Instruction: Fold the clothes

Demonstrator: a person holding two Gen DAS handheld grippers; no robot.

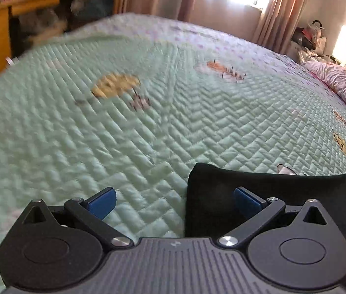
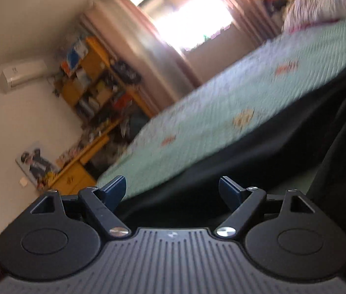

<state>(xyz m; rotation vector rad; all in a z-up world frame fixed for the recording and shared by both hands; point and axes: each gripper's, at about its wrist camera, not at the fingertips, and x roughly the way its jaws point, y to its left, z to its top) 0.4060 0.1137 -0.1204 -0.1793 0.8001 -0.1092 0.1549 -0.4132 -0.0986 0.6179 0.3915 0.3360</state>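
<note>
Over black garment (image 1: 283,196) | left fingers (image 1: 102,202) wide, empty | right fingers (image 2: 229,192) wide, empty

A bed (image 1: 148,127) under a pale green quilt carries a black garment (image 1: 283,191) at its near edge and rumpled pink bedding (image 1: 339,83) well beyond the garment.

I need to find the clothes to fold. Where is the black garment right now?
In the left wrist view the black garment lies on the green quilted bedspread at lower right, just ahead of the open left claw, beneath its right-hand finger.
</note>
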